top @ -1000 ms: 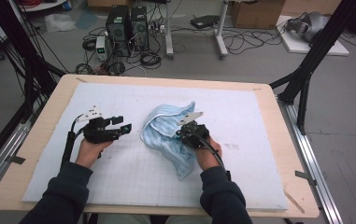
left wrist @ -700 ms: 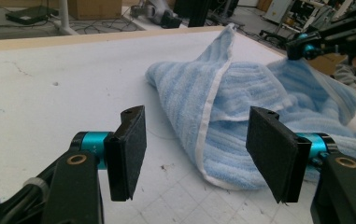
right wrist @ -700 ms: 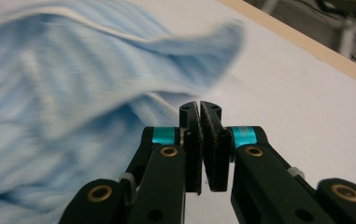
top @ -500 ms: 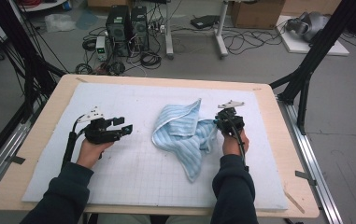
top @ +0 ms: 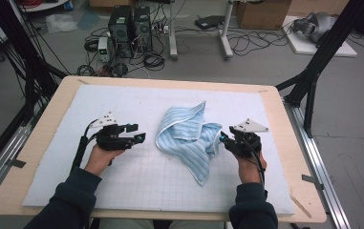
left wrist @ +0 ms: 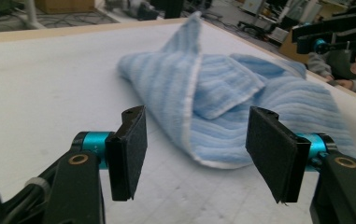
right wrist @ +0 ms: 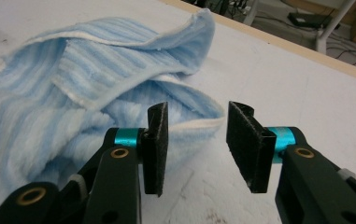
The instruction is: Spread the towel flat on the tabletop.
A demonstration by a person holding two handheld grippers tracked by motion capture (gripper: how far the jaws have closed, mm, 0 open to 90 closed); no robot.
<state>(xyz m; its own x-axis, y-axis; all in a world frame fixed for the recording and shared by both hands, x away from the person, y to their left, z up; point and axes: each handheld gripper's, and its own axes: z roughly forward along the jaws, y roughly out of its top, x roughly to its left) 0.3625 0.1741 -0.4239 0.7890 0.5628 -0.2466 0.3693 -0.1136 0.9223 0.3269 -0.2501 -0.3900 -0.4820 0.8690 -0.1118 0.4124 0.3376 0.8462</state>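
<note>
A light blue striped towel [top: 189, 138] lies crumpled in the middle of the white mat, one corner standing up at the back. My left gripper [top: 137, 132] is just left of it, open, jaws aimed at the towel's [left wrist: 222, 93] near folded edge with nothing between them [left wrist: 199, 149]. My right gripper [top: 223, 138] sits at the towel's right edge. Its jaws have just been opening and now stand apart [right wrist: 196, 144] with nothing pressed between the pads; the towel's white hem [right wrist: 73, 93] lies just beyond them. The right gripper [left wrist: 334, 37] also shows far off in the left gripper view.
The white gridded mat [top: 122, 191] covers a wooden table [top: 284, 143]. Black frame posts [top: 313, 81] stand at both sides. Computers and cables [top: 132, 28] lie on the floor beyond the far edge. Bare mat stretches in front of and behind the towel.
My right gripper pulled part of the towel to the right, spreading it, then opened and let go. The left gripper edged slightly toward the towel.
</note>
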